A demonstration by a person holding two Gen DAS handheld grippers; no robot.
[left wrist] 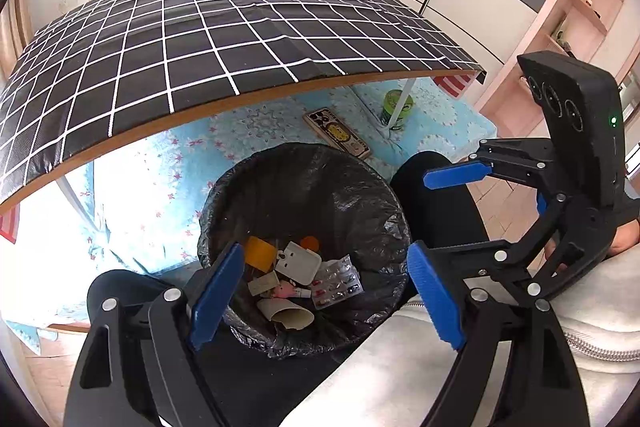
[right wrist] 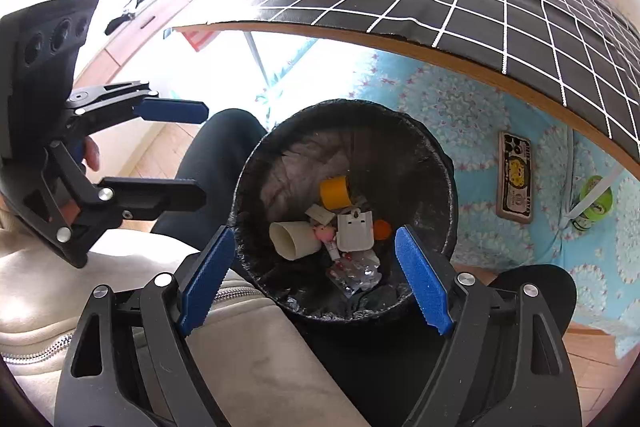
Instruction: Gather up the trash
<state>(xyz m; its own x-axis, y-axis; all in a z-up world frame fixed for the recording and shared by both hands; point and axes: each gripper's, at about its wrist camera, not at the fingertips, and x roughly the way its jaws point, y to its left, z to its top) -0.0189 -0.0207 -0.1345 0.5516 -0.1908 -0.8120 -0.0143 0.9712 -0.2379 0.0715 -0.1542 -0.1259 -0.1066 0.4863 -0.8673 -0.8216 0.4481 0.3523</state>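
Trash (left wrist: pixel 298 275) in bin (left wrist: pixel 360 195), below left gripper (left wrist: pixel 326 291) and right gripper (right wrist: pixel 316 275); both spread wide, empty.

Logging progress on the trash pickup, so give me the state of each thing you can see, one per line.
Left gripper: open, empty, above the bin.
Right gripper: open, empty, above the bin.
Trash bin: upright, lined, trash at the bottom.
Paper cup: lying on its side in the bin.
Green can: upright on the floor.
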